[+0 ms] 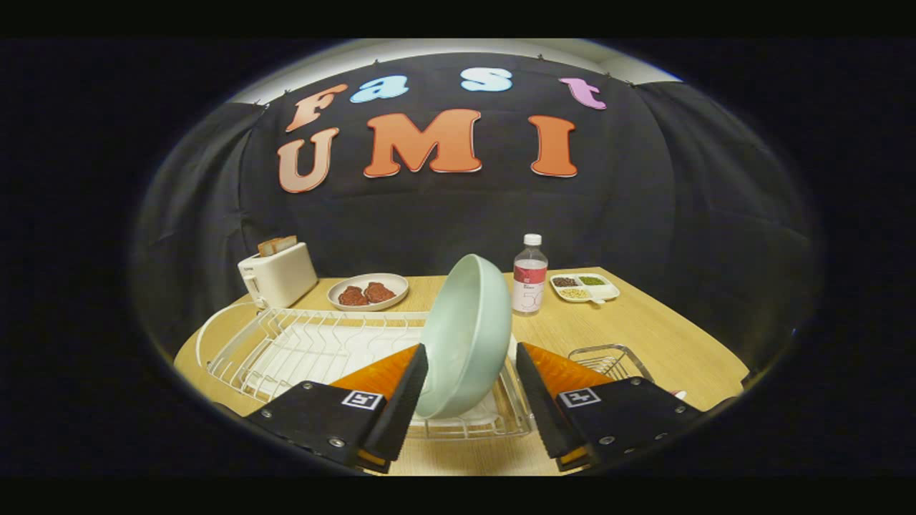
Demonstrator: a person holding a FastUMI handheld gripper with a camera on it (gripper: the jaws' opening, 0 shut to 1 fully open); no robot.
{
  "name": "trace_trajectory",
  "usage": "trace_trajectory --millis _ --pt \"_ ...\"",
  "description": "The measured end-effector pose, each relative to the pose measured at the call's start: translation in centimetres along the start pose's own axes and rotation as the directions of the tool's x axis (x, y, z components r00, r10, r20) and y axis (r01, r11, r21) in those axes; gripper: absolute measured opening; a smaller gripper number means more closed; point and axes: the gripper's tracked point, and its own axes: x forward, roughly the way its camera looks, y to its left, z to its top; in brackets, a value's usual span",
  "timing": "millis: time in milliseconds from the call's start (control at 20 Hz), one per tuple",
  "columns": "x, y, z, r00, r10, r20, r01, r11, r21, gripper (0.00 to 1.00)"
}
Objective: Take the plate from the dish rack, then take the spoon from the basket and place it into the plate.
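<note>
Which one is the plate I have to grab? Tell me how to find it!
Find the white wire dish rack at the near side of the wooden table. The plate stands on edge at its end, between the open jaws of the gripper. It is pale green, deep and empty; the other dishes hold food.
</note>
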Motion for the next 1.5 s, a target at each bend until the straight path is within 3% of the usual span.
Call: trace_trajectory --millis 200,250,550,600,750,1200,1500 --pt "1.2 0.6 -1.1 0.998 -0.039 -0.056 0.039 0.999 -0.013 0.50" --pt "1.3 0.5 -0.8 0.997 -0.059 -0.049 0.058 0.998 -0.017 0.39" --pt "0.7 0.7 2.1 0.980 -0.196 0.017 0.197 0.978 -0.066 0.26" --pt "0.4 -0.2 3.2 0.969 -0.241 0.057 0.246 0.965 -0.093 0.24" --pt "0.4 0.1 3.3 0.970 -0.239 0.040 0.242 0.964 -0.113 0.19" --pt "-1.9 -1.5 6.7 0.947 -0.293 0.130 0.303 0.951 -0.064 0.19" --pt "-5.4 -1.2 7.5 0.959 -0.236 0.155 0.239 0.971 -0.004 0.19"
